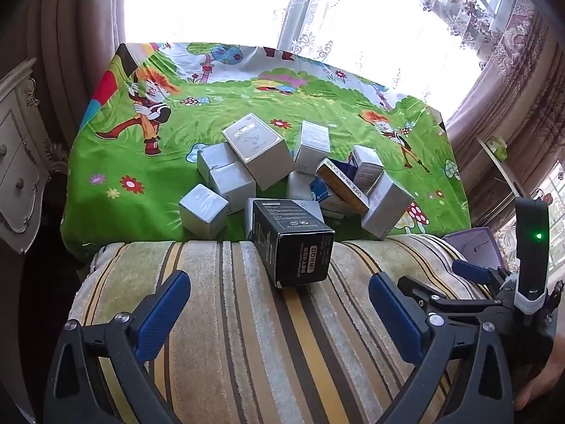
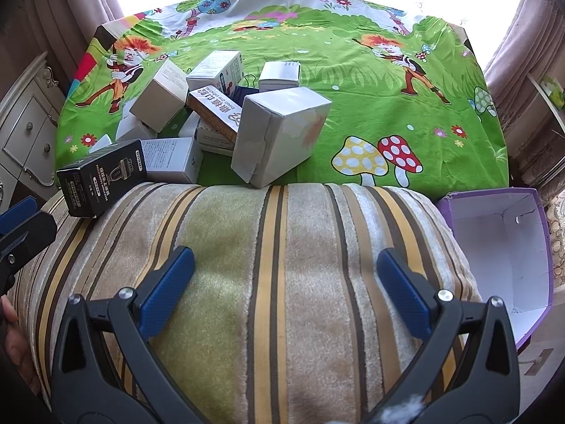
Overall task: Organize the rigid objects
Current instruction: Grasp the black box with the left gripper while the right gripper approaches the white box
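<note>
While both grippers hang over the striped cushion (image 2: 275,282), nothing is between their pads: the left gripper (image 1: 279,314) and the right gripper (image 2: 286,289) each stand spread wide and empty. Nearest is the black box (image 1: 293,243), tipped over the cushion's far edge, its long axis running away from the left jaws and slightly leftward. It lies straight ahead of the left gripper, but far off to the left of the right one (so the left hand is the nearer, I'd judge). Beyond it, on the green cloth (image 1: 141,183), the other boxes are heaped together, a big white box (image 2: 279,134) leaning at the cushion's edge ahead of the right gripper. An open purple box (image 2: 501,247) sits empty at the cushion's right end, probably where things should go.
</note>
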`<state>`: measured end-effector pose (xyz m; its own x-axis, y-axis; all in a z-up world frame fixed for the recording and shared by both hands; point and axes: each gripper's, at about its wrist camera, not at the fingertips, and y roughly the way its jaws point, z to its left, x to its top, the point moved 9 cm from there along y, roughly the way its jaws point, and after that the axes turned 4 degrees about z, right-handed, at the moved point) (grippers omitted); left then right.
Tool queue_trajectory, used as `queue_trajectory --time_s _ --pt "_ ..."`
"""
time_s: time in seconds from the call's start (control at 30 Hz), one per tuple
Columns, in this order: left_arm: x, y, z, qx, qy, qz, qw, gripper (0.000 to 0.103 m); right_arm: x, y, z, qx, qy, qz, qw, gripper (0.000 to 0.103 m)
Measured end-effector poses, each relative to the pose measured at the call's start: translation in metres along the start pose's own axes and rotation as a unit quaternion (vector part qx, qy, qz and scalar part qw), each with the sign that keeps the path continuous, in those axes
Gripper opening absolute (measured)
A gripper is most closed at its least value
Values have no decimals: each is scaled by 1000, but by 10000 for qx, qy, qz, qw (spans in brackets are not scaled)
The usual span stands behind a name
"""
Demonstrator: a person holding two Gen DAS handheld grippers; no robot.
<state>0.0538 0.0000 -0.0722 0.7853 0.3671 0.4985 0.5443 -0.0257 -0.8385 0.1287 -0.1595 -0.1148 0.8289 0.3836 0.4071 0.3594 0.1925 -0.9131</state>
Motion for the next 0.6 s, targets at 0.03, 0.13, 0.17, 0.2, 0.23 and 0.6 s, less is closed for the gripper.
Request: queue_trajectory --time_s 0.03,0.13,0.17,0.2,0.23,0.6 --pt "2 2 -1 18 0 32 10000 99 0 0 0 0 0 -8 10000 103" --pt "10 9 -4 35 -36 137 9999 94 1 2 2 -81 -73 30 9999 103" --pt "13 12 -4 50 -59 161 9998 92 1 2 2 -91 -84 34 9999 103" --pt "17 15 -4 58 -71 182 9998 91 2 3 2 -78 -83 39 9999 103" --pt "16 19 -3 80 -86 199 9997 91 2 4 2 -55 -76 56 9999 103" --pt "7 43 -1 -113 -309 715 9969 40 6 6 0 279 -202 533 9980 103"
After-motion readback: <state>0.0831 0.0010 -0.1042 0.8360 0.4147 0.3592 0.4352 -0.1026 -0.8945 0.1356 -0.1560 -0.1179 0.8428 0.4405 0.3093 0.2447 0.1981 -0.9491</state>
